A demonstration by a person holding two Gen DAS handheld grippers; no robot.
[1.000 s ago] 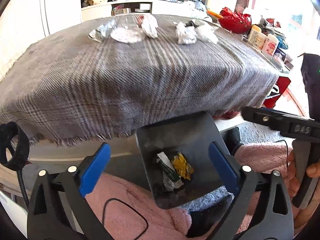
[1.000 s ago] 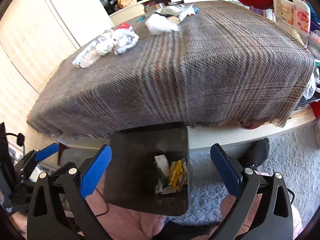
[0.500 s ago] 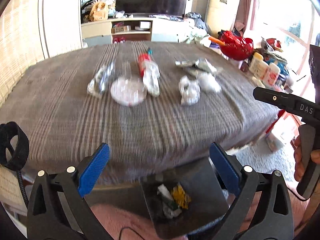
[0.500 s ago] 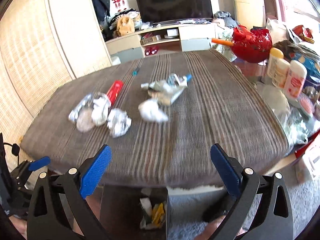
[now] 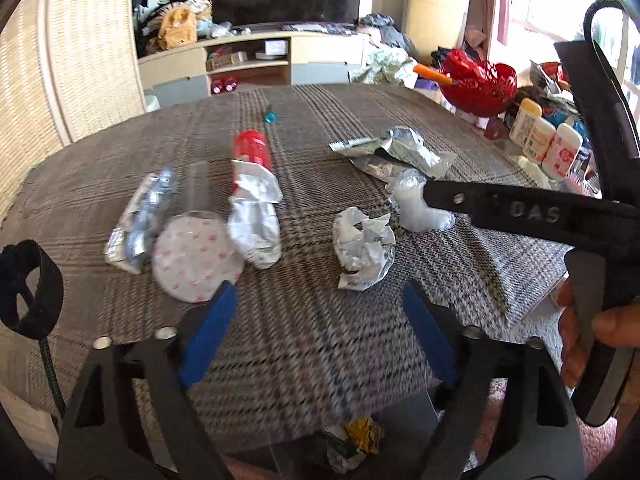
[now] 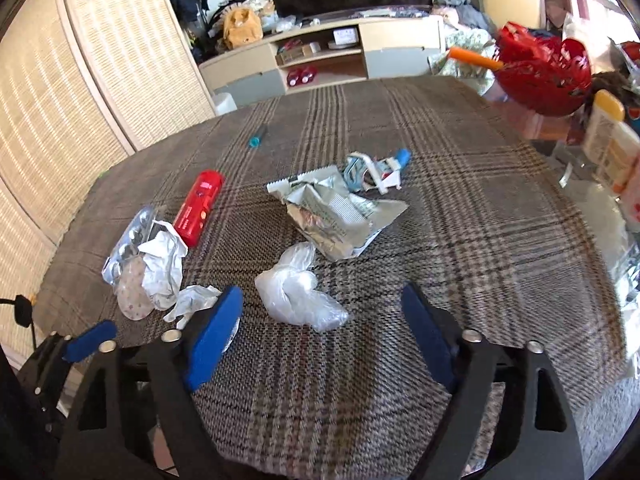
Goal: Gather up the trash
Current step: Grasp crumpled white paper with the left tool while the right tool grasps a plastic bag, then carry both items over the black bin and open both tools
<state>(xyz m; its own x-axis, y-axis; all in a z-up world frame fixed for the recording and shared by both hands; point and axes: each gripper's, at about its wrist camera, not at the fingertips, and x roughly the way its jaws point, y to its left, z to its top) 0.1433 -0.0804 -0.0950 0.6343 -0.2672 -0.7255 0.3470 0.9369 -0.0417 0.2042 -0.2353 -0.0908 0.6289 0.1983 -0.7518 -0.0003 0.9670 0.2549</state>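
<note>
My left hand-held gripper (image 5: 316, 324) and right hand-held gripper (image 6: 320, 326) have swung up from the bin (image 5: 404, 424) to the bench (image 6: 460, 240); jaws just narrowed, empty; crumpled paper (image 5: 362, 250) at twelve o'clock; next pickup pending.

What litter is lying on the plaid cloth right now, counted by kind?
Red tube: 1
Crumpled white paper: 2
Silver foil packs: 2
Clear plastic bag: 1
Lidded clear cup: 1
Small teal item: 1
Blue-white packet: 1
Total: 9
</note>
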